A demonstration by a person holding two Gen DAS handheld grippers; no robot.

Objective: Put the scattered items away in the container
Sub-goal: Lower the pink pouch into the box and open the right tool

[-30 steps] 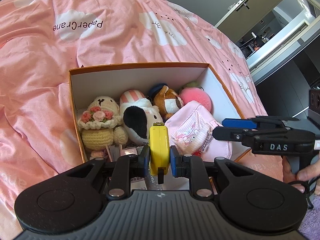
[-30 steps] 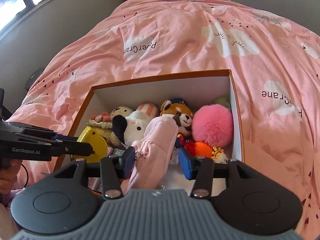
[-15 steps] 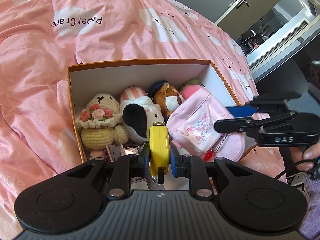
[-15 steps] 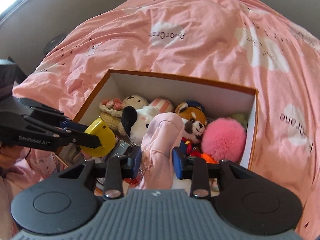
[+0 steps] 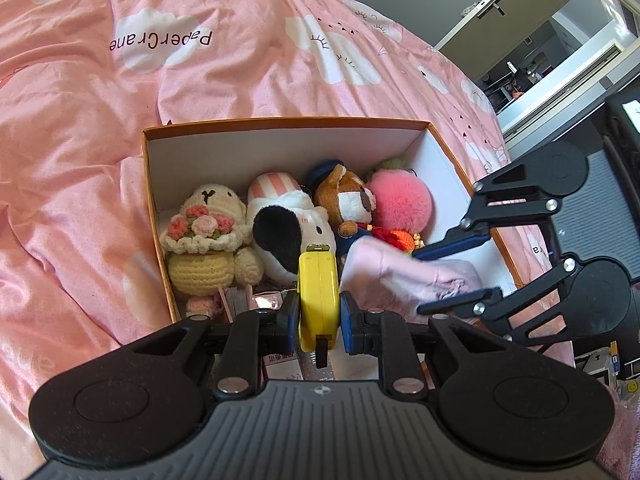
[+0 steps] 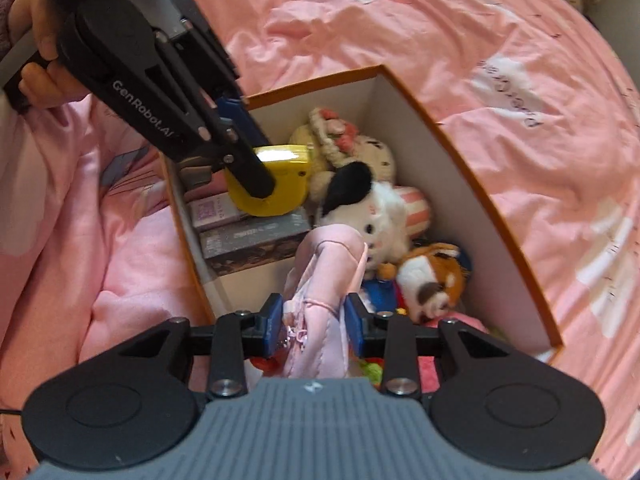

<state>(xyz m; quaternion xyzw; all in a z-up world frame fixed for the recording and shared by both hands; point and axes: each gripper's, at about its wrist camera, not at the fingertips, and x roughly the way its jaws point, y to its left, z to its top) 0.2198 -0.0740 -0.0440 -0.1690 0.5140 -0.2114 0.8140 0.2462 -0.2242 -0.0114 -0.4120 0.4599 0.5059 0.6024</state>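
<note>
While left wrist hides them, right wrist shows boxes (image 6: pixel 256 240) under yellow tape measure (image 6: pixel 280 184).

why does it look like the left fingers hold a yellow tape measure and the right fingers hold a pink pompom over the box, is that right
Not quite. The right gripper holds a pink cloth pouch, not the pompom; the right wrist view shows this. The pink pompom already lies in the box. The left gripper does hold the yellow tape measure.

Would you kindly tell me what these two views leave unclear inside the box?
- Box floor: both views, covered by toys.
- Print on the flat packs: right view, blurred; left view, behind the left claw.
- Pink pouch lower end: right view, cut off by the right claw's body.
</note>
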